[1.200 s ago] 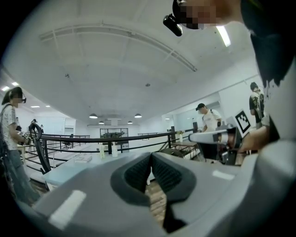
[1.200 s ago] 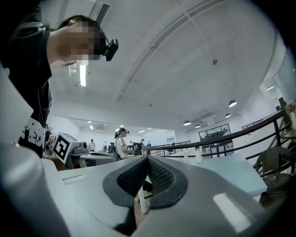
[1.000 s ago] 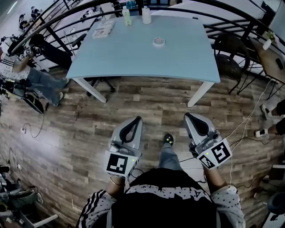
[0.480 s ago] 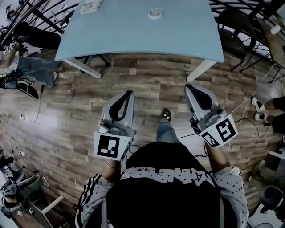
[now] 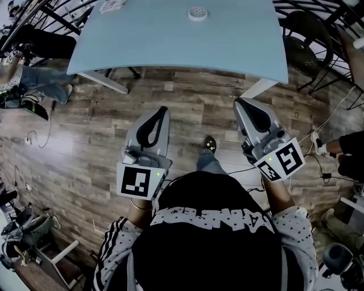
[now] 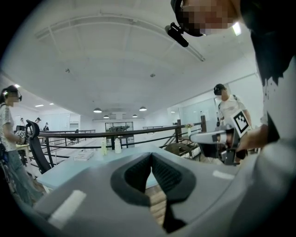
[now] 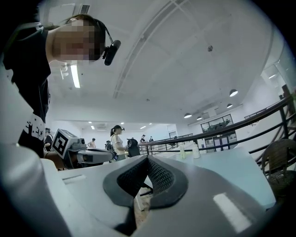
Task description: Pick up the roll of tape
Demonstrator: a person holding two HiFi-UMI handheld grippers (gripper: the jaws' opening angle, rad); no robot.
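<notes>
The white roll of tape (image 5: 198,13) lies flat on the light blue table (image 5: 170,45), near its far middle at the top of the head view. My left gripper (image 5: 163,110) and right gripper (image 5: 241,103) are held side by side over the wooden floor, short of the table's near edge, both pointing at it. Each is shut with nothing between its jaws. In the left gripper view the pads of the left gripper (image 6: 151,155) meet at the tip. The right gripper (image 7: 148,158) looks the same in its own view. Neither gripper view shows the tape.
A white table leg (image 5: 257,88) stands just ahead of the right gripper. A dark chair (image 5: 304,48) and floor cables (image 5: 310,139) are at the right, seated people (image 5: 31,79) at the left. Two bottles (image 6: 115,146) and a black railing (image 6: 92,135) lie at the table's far side.
Both grippers have moved forward toward the table, staying shut. The table's near edge now sits closer in the head view, and the bottles at its far end have slid out of frame.
</notes>
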